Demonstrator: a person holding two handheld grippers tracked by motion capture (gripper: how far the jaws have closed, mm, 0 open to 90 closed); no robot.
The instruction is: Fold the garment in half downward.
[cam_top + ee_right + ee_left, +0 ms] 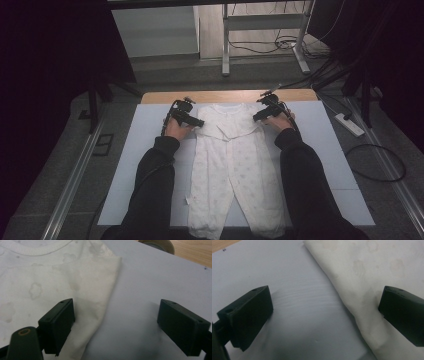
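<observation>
The white baby romper (232, 165) lies flat down the middle of the frame on the pale table (125, 165), its sleeves folded in. It looks light, soft and limp, so I'd pinch the folded edges near the shoulders. My left gripper (199, 123) and right gripper (256, 118) both stand wide, each straddling an edge and gripping nothing.

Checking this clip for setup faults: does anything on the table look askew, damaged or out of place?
Nothing stands out. The white baby sleepsuit lies flat on the pale blue mat, sleeves folded inward. The left gripper and right gripper sit open at its two upper edges, neither pinching cloth.
</observation>
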